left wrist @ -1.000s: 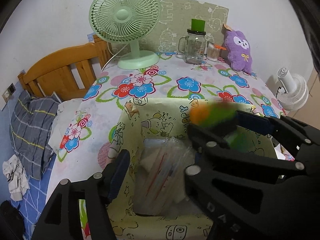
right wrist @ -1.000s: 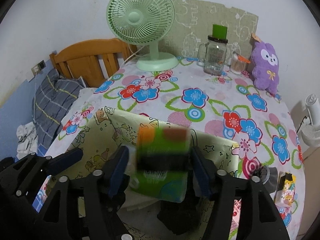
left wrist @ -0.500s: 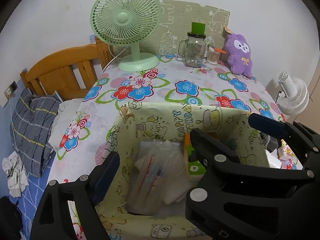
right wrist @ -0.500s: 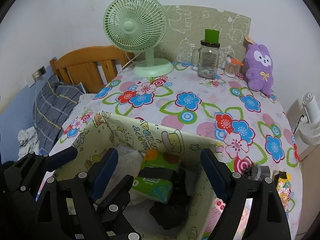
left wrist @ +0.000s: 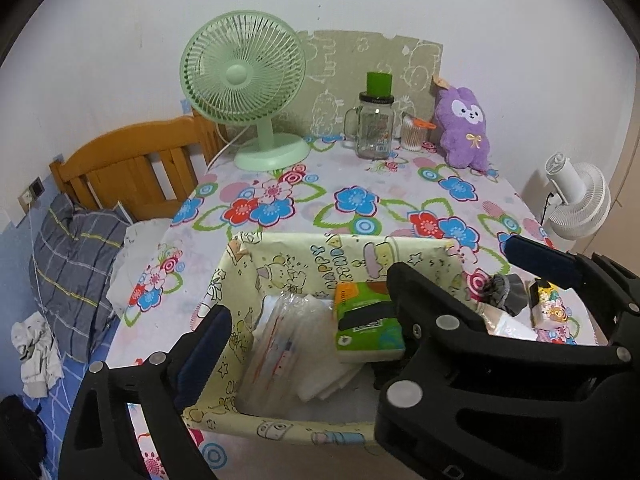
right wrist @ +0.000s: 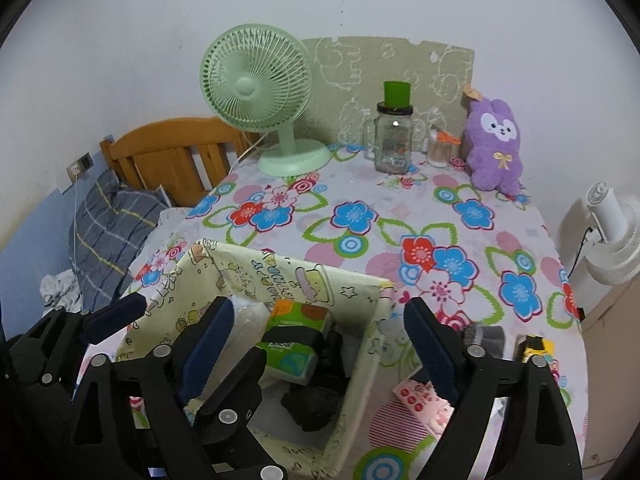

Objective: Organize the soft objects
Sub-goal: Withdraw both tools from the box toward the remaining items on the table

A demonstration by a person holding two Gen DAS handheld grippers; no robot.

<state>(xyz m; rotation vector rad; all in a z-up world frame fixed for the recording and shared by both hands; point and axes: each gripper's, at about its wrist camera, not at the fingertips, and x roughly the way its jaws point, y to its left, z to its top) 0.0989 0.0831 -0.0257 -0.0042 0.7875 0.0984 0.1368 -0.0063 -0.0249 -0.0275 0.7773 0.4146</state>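
A green tissue pack (left wrist: 368, 328) with an orange corner lies loose in the yellow cartoon-print box (left wrist: 320, 250), beside a clear plastic bag (left wrist: 288, 340) of white items. A black soft thing (right wrist: 316, 404) sits at the box's bottom. My right gripper (right wrist: 316, 308) hovers above the pack, its jaws opening with no pad on it. My left gripper (left wrist: 320, 320) hangs over the bag, its jaws also opening and gripping nothing. The two grippers' inner fingers overlap. A grey sock (right wrist: 484, 336) lies on the flowered cloth right of the box. A purple plush (right wrist: 496, 148) leans against the back wall.
At the table's back stand a green fan (right wrist: 276, 100), a glass jar (right wrist: 394, 140) with a green lid and a small swab jar (right wrist: 440, 152). A pink packet (right wrist: 424, 400) and a yellow packet (right wrist: 538, 348) lie right of the box. A wooden headboard (left wrist: 132, 164) and a pillow (left wrist: 72, 256) are at left. A white fan (left wrist: 580, 208) stands beyond the table's right edge.
The right gripper let go of the green tissue pack, which dropped into the box. Both grippers opened wider and drew back and up from the box.
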